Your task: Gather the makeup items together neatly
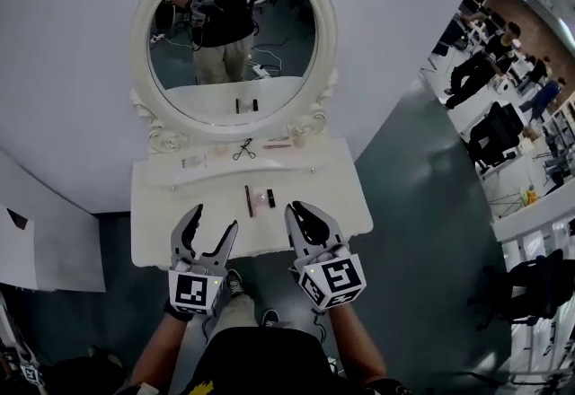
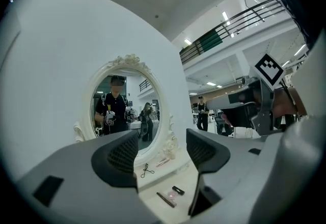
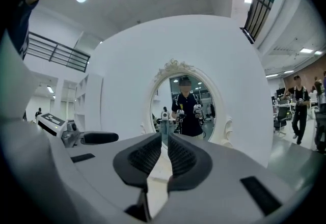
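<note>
A person is standing at a white vanity table (image 1: 162, 232) with an oval mirror (image 1: 234, 34), holding a claw in each hand over the near edge.

At far left, on the raised back shelf (image 1: 323, 155), a pale packet (image 1: 191, 162) is lying flat. Nearer the person, the left gripper (image 1: 212, 221) is hovering with its jaws standing apart and nothing between them. An eyelash curler (image 1: 243, 149) is resting on the shelf beyond it.

On the lower tabletop, ahead of both claws and between them, three small makeup items are sitting close together. The slim dark stick (image 1: 249, 201) is lying with its long axis running away from the person, toward the mirror. A small pinkish piece (image 1: 259, 197) is lying just beside it. A short black tube (image 1: 270, 198) is pointing the same way as the stick. Further back, a pink stick (image 1: 277, 145) is lying crosswise on the shelf.

At right, the right gripper (image 1: 303, 214) is hovering with its jaws all but together, gripping nothing.

The stick is lying slightly nearer the left claw and the tube nearer the right. The parted left claw seems readier to reach forward. No box or tray is showing; shelf and tabletop are bearing everything loose.
</note>
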`<state>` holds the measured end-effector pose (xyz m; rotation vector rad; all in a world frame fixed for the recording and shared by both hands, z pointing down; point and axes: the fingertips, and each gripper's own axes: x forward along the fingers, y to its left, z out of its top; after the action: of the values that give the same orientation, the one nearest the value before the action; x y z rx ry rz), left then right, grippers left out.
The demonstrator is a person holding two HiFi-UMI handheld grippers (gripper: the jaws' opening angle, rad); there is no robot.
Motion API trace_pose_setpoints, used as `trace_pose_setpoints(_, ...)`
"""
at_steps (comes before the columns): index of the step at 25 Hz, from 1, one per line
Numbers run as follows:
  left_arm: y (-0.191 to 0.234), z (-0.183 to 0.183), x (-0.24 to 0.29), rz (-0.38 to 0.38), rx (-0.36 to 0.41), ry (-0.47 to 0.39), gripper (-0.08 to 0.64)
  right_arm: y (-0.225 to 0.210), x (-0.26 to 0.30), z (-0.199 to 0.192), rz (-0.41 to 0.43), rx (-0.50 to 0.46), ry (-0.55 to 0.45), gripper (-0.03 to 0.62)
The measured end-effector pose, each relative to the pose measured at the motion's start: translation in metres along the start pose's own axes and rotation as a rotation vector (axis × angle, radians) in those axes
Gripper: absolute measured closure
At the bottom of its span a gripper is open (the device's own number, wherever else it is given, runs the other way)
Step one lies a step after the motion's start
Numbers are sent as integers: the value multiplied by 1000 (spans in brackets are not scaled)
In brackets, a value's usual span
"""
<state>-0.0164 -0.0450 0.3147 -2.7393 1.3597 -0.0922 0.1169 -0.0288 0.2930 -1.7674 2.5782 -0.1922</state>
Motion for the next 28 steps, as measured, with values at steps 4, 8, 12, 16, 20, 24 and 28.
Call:
trace_pose_setpoints(4, -46, 8, -29, 6, 7, -11, 278, 1, -48, 1, -4, 15, -23, 554)
trace_pose_setpoints(8, -77, 12, -58, 25, -3, -29, 304, 13, -85, -1, 22, 1, -28, 574)
trace_pose_setpoints(12, -92, 10, -75, 26, 44, -32, 367, 17, -114, -4, 14, -14, -59, 577)
trace_pose_setpoints(16, -101, 7, -88, 44, 63, 13, 432, 16, -136, -5, -3, 6, -76, 577)
trace_pose_setpoints(20, -103, 13, -91, 59, 68, 2, 495, 12, -147, -1, -15, -1, -89, 577)
trace_pose_setpoints(24, -105, 14, -92, 66, 67, 3, 531, 9, -154, 2, -20, -6, -100, 578)
trace_pose_setpoints(28, -107, 21, -92, 73, 65, -19, 541, 8, -158, 5, -17, -14, -111, 578)
